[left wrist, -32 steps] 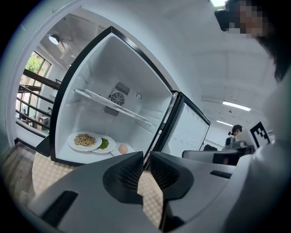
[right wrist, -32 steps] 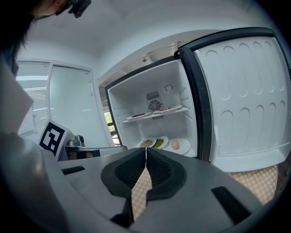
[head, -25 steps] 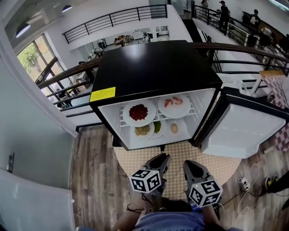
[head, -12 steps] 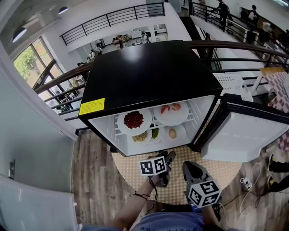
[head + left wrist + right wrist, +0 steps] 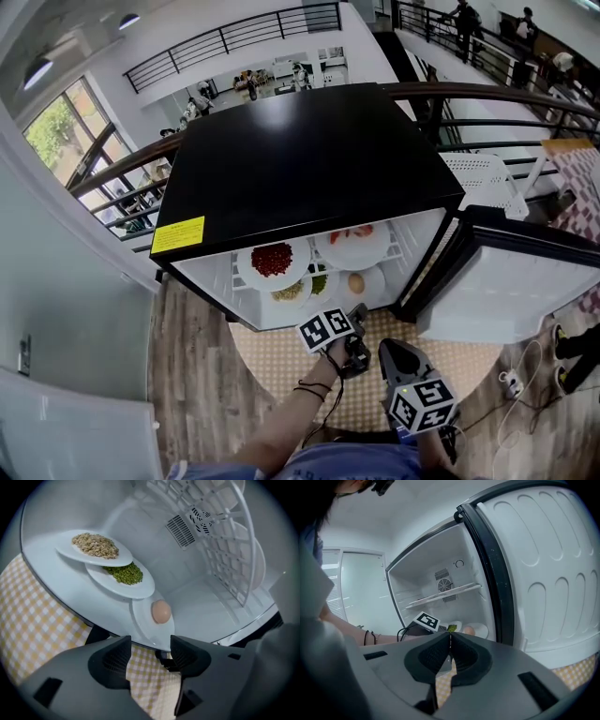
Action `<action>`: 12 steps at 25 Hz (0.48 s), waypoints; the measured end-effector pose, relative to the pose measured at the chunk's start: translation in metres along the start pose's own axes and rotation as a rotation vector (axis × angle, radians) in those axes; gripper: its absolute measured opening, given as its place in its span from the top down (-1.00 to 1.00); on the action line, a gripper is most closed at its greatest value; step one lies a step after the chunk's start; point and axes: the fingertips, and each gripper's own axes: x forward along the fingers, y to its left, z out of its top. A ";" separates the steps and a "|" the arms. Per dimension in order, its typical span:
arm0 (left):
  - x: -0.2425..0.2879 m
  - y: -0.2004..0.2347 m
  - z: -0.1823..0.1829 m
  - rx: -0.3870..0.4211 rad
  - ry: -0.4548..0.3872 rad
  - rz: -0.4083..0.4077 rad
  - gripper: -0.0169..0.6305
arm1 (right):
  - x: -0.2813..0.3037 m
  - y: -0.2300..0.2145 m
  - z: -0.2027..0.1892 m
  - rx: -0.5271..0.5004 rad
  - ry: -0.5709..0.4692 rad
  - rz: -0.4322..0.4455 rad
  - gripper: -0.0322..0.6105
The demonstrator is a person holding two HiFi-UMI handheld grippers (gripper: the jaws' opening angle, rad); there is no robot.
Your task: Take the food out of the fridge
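Note:
The black fridge (image 5: 309,159) stands open. Its upper shelf holds a plate of red food (image 5: 272,260) and a plate of pink slices (image 5: 353,246). On the floor of the fridge lie a plate of oats (image 5: 95,545), a plate of green beans (image 5: 123,573) and a plate with an egg (image 5: 161,611). My left gripper (image 5: 150,656) reaches in low, its jaws opening. Nothing is between them, and the egg plate's rim (image 5: 145,632) is just ahead. My right gripper (image 5: 449,639) hangs back over the mat, shut and empty.
The white fridge door (image 5: 506,281) stands open at the right. A yellow checked mat (image 5: 431,347) lies before the fridge, with cables and a plug (image 5: 511,380) further right. A wire shelf (image 5: 225,550) spans the fridge above the lower plates. Wooden floor (image 5: 187,375) lies to the left.
My left gripper moved forward and down to the fridge's lower level, rolled over, and its jaws opened. The right gripper crept forward a little and stayed shut.

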 end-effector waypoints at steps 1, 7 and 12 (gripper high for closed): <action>0.000 0.000 0.001 -0.030 -0.010 0.012 0.15 | 0.000 -0.002 0.000 0.002 0.000 -0.003 0.84; 0.006 0.009 -0.009 -0.333 0.003 0.091 0.12 | 0.001 -0.008 0.000 0.007 0.002 -0.013 0.84; 0.015 0.012 -0.007 -0.401 -0.015 0.128 0.12 | -0.001 -0.012 -0.001 0.016 0.000 -0.023 0.84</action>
